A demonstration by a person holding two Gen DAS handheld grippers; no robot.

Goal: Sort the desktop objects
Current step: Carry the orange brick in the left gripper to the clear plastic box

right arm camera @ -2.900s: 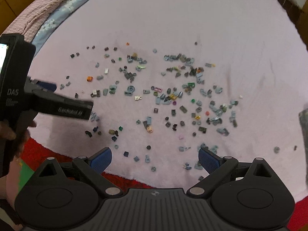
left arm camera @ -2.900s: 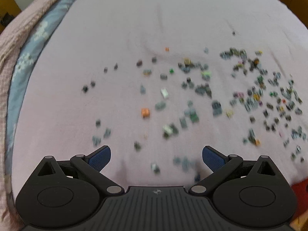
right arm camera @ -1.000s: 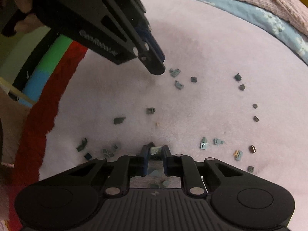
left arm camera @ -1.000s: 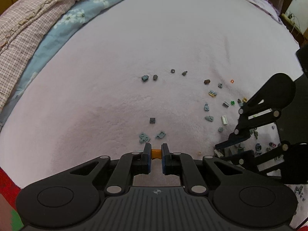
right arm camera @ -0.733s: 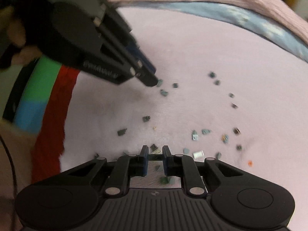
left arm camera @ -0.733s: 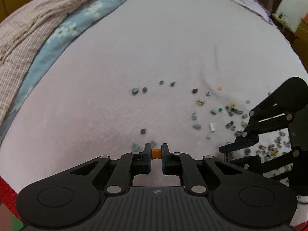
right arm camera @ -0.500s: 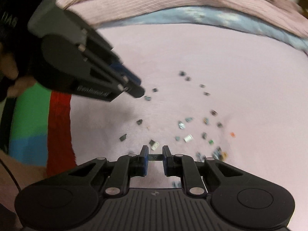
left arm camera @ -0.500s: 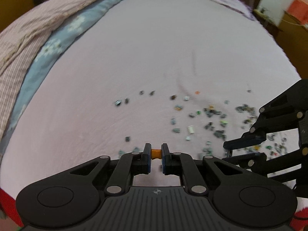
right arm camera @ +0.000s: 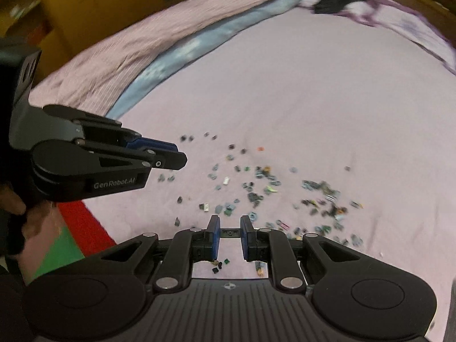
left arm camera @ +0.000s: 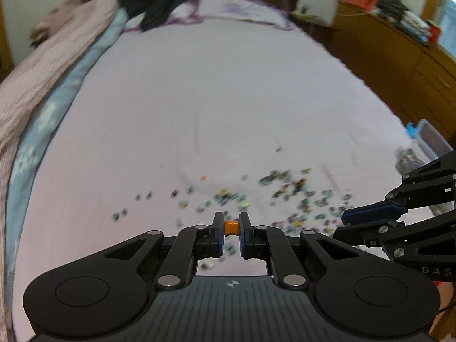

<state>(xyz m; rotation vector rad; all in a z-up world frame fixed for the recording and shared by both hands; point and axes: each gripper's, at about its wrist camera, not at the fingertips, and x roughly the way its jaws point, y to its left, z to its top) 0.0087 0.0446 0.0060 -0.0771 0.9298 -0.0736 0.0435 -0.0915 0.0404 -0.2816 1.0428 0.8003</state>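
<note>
Several small toy-brick pieces (left arm camera: pixel 285 191) lie scattered over a pale pink bed sheet (left arm camera: pixel 216 91); the same scatter of pieces (right arm camera: pixel 265 182) shows in the right wrist view. My left gripper (left arm camera: pixel 231 226) is shut on a small orange piece (left arm camera: pixel 230 227), held well above the sheet. My right gripper (right arm camera: pixel 230 232) is shut on a thin dark grey piece (right arm camera: pixel 230 231), also raised. In the right wrist view the left gripper (right arm camera: pixel 171 156) shows at the left, held by a hand (right arm camera: pixel 17 208). The right gripper's fingers (left arm camera: pixel 373 213) reach in at the right of the left wrist view.
Folded pink and blue quilts (left arm camera: pixel 51 91) run along the bed's left side, with pillows and dark clothes (left arm camera: pixel 159 8) at the head. A wooden cabinet (left arm camera: pixel 399 65) stands to the right, a clear plastic box (left arm camera: pixel 430 136) near the bed's right edge, a red-and-green mat (right arm camera: pixel 71 233) below.
Both grippers have risen well clear of the sheet with their pieces still clamped, and both have rolled. The scattered pieces look smaller and farther, and the headboard and cabinet have come into view.
</note>
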